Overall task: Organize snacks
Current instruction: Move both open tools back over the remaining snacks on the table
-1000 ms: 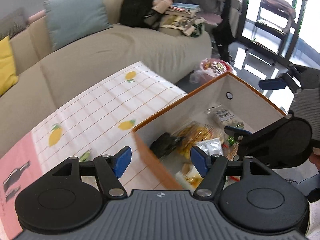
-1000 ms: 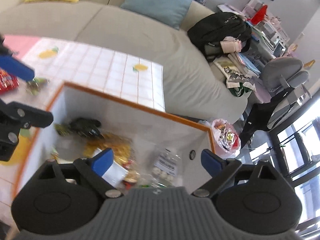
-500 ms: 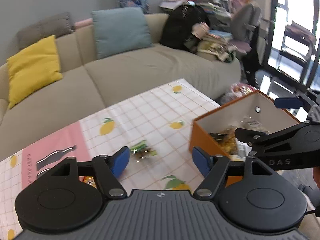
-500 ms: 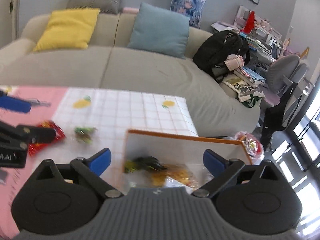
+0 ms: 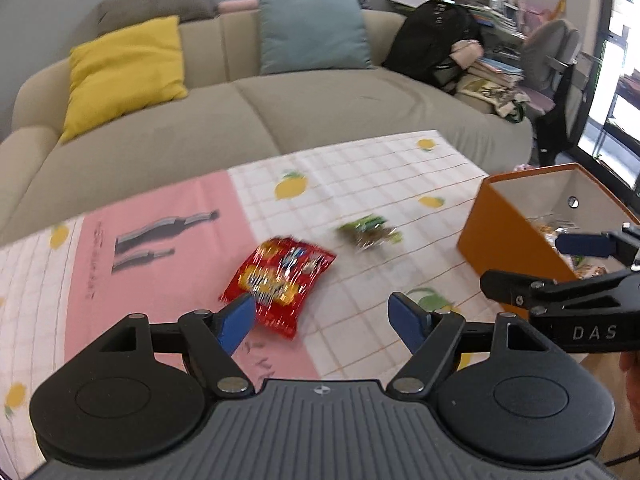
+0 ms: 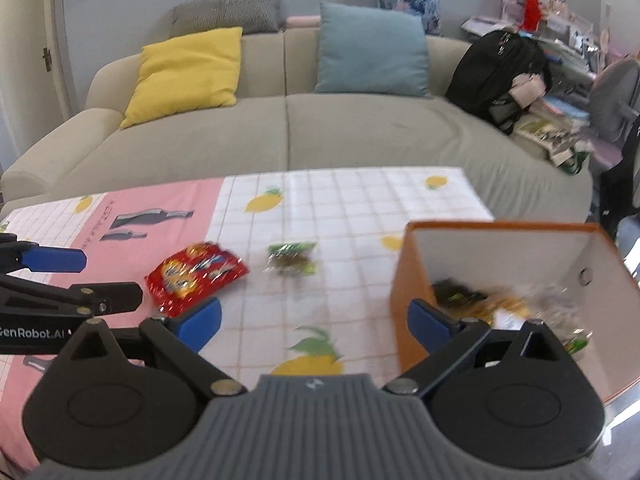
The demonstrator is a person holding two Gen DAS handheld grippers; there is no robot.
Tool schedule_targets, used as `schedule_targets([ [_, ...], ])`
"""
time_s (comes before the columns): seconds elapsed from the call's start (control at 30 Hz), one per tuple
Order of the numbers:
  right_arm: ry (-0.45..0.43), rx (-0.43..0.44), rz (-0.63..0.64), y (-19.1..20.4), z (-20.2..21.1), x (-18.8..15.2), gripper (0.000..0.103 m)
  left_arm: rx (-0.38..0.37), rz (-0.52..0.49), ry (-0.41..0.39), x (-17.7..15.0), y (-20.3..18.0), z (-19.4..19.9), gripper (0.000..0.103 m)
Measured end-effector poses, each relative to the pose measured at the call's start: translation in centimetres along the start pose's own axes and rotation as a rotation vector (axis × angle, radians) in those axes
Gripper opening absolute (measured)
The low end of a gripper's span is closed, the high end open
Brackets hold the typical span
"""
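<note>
Red snack packet (image 5: 280, 280): flat mid-table on the pink-and-white seam, just ahead of the left gripper (image 5: 322, 318)
Green packet (image 5: 368, 232): beyond it, toward the orange bin (image 5: 504, 232) at the table's right edge
Left jaws: spread, nothing between
Right gripper (image 6: 314, 320): jaws spread, empty
Handling: likely light, crinkly, slippery film; pinch a sealed edge

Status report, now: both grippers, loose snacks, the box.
Left gripper open, empty; right gripper open, empty. Red snack bag and green packet loose on tablecloth. Orange box partly filled. Nothing blocking either snack.
</note>
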State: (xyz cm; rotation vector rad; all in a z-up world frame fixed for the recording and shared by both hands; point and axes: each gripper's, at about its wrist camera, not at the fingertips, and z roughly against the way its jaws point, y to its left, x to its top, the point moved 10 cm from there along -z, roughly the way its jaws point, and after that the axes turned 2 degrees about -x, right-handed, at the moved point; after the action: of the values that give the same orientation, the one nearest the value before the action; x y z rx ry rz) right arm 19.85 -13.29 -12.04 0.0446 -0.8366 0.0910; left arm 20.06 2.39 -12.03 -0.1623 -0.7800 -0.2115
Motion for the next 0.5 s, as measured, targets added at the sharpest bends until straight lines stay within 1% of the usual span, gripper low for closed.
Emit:
schedule_targets([
  [0.1, 0.050, 0.008, -0.005, 0.6, -1.5, -1.3, 0.097, 0.001, 0.028, 0.018, -1.1, 1.0, -0.7, 0.088],
  [0.2, 0.077, 0.009, 0.010, 1.0, -2.7, -2.1, 0.097, 0.010, 0.034, 0.031, -1.8, 2.0, -1.4, 0.088],
  [0.37, 0.100, 0.009, 0.034, 1.3, -4.3, -2.2, 0.097, 0.011, 0.062, 0.039, -2.4, 3.5, -2.6, 0.088],
  [0.5, 0.121, 0.026, 0.069, 2.0, -5.9, -2.1, 0.097, 0.013, 0.044, 0.047, -2.3, 4.4, -4.0, 0.088],
])
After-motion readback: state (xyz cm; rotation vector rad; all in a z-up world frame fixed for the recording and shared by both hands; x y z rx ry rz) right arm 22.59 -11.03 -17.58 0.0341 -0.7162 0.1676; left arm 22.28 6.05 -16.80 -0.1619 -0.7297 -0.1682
